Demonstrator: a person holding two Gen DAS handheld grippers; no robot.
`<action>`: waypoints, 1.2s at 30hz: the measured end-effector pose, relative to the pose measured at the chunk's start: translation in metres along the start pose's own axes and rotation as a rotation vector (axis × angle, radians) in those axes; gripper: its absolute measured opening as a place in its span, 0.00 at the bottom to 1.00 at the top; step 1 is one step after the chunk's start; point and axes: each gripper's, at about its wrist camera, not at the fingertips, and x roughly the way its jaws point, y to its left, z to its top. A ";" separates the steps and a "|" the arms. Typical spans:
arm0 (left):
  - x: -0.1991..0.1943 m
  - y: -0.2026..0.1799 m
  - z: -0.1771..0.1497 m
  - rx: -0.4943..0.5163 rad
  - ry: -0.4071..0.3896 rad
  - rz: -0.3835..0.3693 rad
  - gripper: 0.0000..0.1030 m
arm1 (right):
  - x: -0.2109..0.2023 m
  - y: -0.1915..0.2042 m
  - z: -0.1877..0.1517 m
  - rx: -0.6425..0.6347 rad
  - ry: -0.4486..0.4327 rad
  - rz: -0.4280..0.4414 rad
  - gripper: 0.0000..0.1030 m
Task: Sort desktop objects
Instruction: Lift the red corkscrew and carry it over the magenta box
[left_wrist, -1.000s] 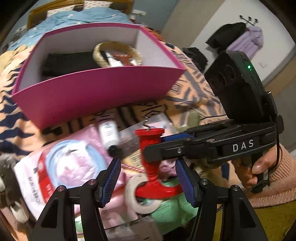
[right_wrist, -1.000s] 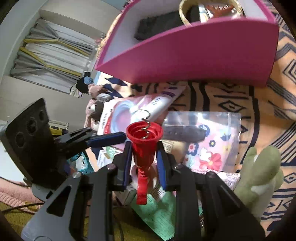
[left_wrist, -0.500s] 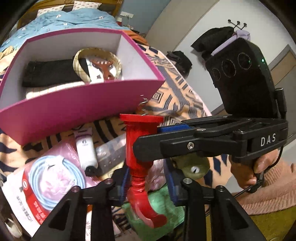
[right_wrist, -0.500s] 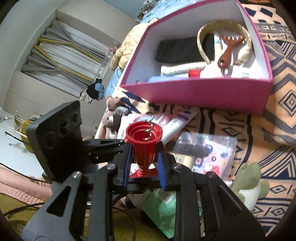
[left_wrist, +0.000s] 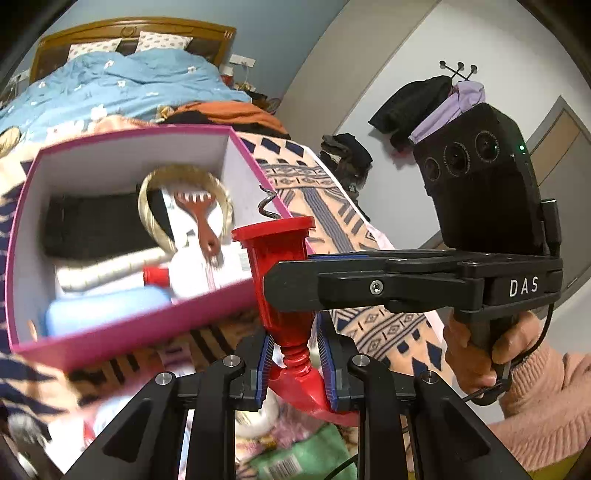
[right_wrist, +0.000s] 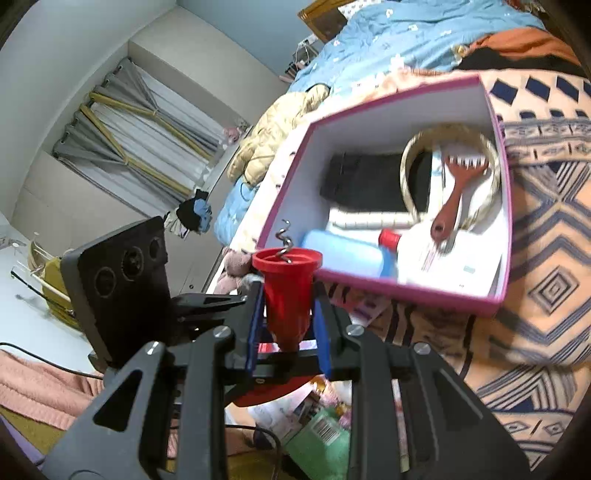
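A red corkscrew (left_wrist: 280, 266) with a metal spiral sticking out of its top hangs in the air in front of the pink box (left_wrist: 129, 339). My left gripper (left_wrist: 293, 354) is shut on its narrow neck, just above the curved handle. My right gripper (right_wrist: 286, 314) is shut on the red bell (right_wrist: 286, 288), coming in from the right in the left wrist view. The box (right_wrist: 406, 291) holds a black item, a woven ring, a brown comb (right_wrist: 454, 195), a white tube and a blue bottle (right_wrist: 347, 254).
A green packet (right_wrist: 325, 435) and other loose packets lie on the patterned blanket (right_wrist: 546, 258) under the grippers. A bed with a blue quilt (left_wrist: 110, 85) lies beyond the box. A hand in a pink sleeve (left_wrist: 480, 354) holds the right gripper's handle.
The left jaws have closed onto the corkscrew's neck. Both grippers have risen with the corkscrew, so the box's inside now shows and the packets have dropped low in both views.
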 end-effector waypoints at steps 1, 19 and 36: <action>0.001 0.001 0.004 0.006 0.001 0.006 0.22 | 0.000 0.000 0.004 -0.007 -0.006 -0.009 0.27; 0.036 0.035 0.072 -0.001 0.013 0.048 0.22 | 0.002 -0.037 0.067 0.048 -0.087 -0.089 0.27; 0.088 0.075 0.090 -0.083 0.096 0.060 0.22 | 0.049 -0.084 0.102 0.120 0.001 -0.225 0.27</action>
